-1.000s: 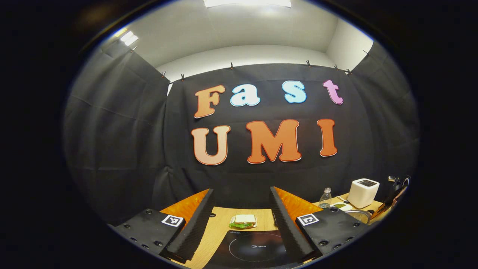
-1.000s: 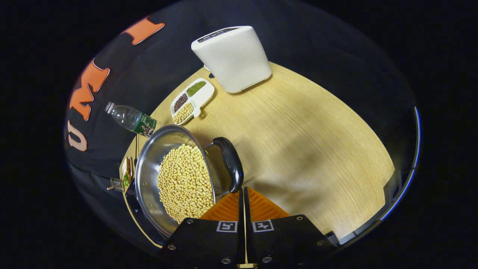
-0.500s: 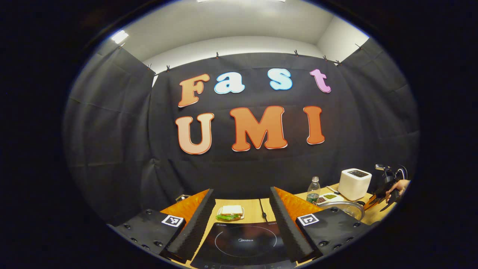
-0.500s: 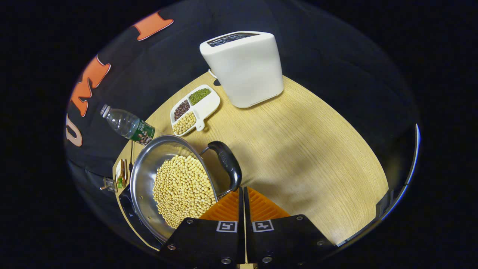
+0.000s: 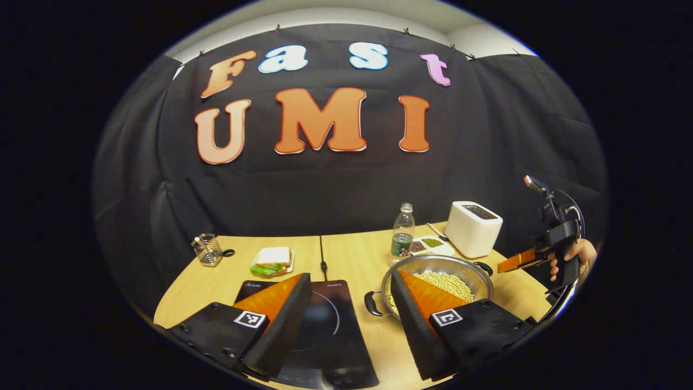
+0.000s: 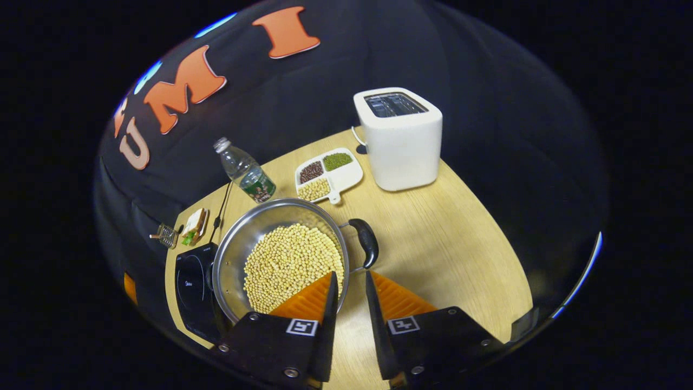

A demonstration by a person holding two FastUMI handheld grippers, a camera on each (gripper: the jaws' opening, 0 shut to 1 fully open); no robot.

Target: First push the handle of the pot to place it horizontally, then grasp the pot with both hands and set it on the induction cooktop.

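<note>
Both tongs open, empty — left tongs [image 5: 346, 325], right tongs [image 6: 349, 319]; pot [image 6: 281, 254] holds soybeans [image 6: 292, 262].

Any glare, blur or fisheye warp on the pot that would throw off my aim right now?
Right gripper view: pot sharp, soybeans resolve singly, faint sheen on the inner wall, table edge bowed by the lens. Left gripper view: pot sharp but partly hidden behind the left hand-held gripper; cooktop dark, without glare.
</note>
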